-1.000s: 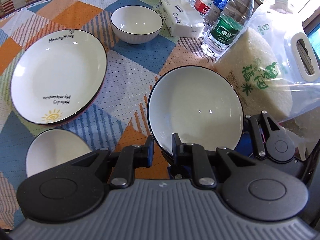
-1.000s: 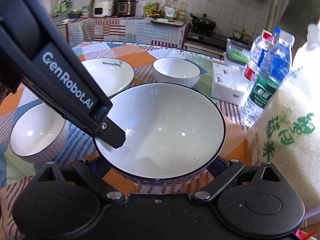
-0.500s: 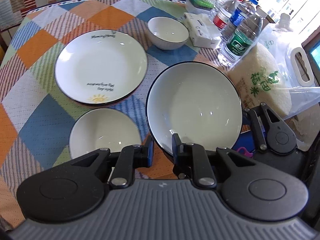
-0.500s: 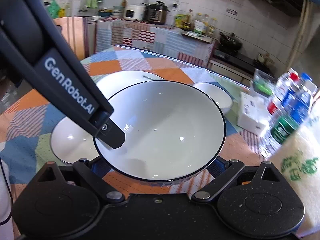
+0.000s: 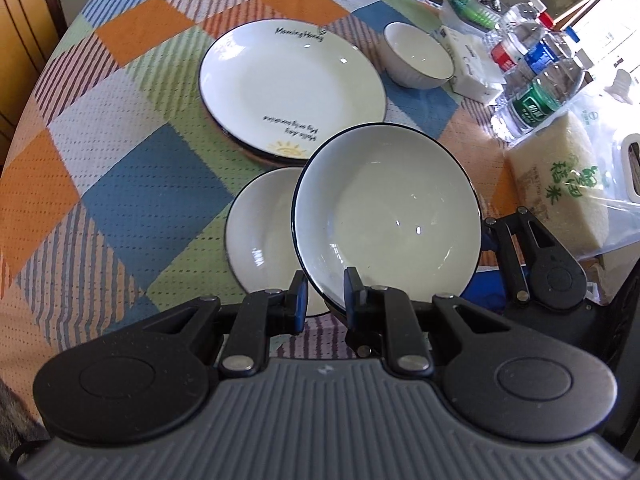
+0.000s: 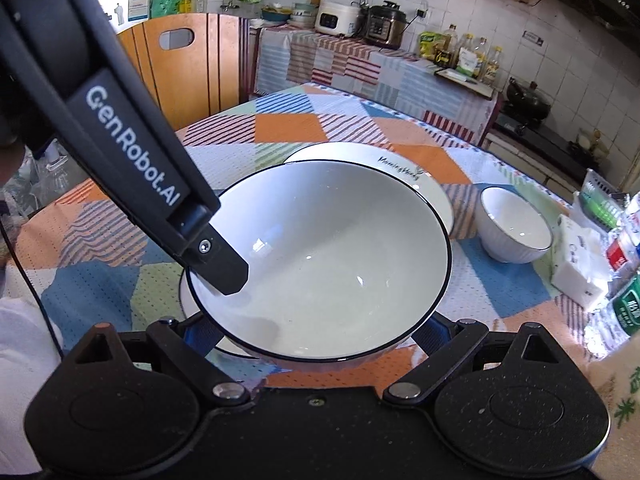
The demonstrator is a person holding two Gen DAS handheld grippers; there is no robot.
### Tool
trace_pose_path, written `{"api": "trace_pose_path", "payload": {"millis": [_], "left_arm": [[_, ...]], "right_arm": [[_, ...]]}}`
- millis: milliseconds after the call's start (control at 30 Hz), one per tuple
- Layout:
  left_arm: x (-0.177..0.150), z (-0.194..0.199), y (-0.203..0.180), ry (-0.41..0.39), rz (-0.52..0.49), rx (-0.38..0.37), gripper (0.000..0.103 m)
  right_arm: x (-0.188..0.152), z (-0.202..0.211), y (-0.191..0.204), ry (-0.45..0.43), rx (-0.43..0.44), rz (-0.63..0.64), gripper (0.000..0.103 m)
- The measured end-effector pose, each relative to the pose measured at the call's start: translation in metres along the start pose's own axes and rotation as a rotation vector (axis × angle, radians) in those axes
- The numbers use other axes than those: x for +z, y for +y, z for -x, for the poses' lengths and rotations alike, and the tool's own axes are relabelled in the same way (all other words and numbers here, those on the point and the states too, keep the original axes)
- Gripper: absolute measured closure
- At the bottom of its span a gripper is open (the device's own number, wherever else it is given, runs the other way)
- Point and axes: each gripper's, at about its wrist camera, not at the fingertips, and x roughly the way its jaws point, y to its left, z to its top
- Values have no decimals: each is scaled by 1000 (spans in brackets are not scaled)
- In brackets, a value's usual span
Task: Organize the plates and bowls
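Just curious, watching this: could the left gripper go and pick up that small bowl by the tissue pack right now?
Probably not yet. The left gripper is shut on the rim of the big bowl, so it is occupied. The small bowl itself stands unobstructed across the table.

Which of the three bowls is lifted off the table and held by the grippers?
The large bowl, nearest the cameras: the left gripper pinches its rim. The second bowl lies under it; the small bowl stands beside the tissue pack.
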Motion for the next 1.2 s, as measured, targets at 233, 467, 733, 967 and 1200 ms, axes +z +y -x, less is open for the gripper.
{"api": "trace_pose_path", "payload": {"millis": [233,467,733,967,1200], "left_arm": [[-1,-5,19,41,56,-11,86],[-3,-4,21,53,36,14,86],[-3,-16,24,59,19,82,84],[-2,-12,23,26,1,114,80],[3,6,18,0,-14,78,79]], "right_arm": [[1,-11,4,40,53,-12,5],[-2,-14,7,61,94,4,6],[-4,-23,10,84,123,15,6],[-2,-27,16,92,89,31,7],[0,-12,10,79,88,32,6]]}}
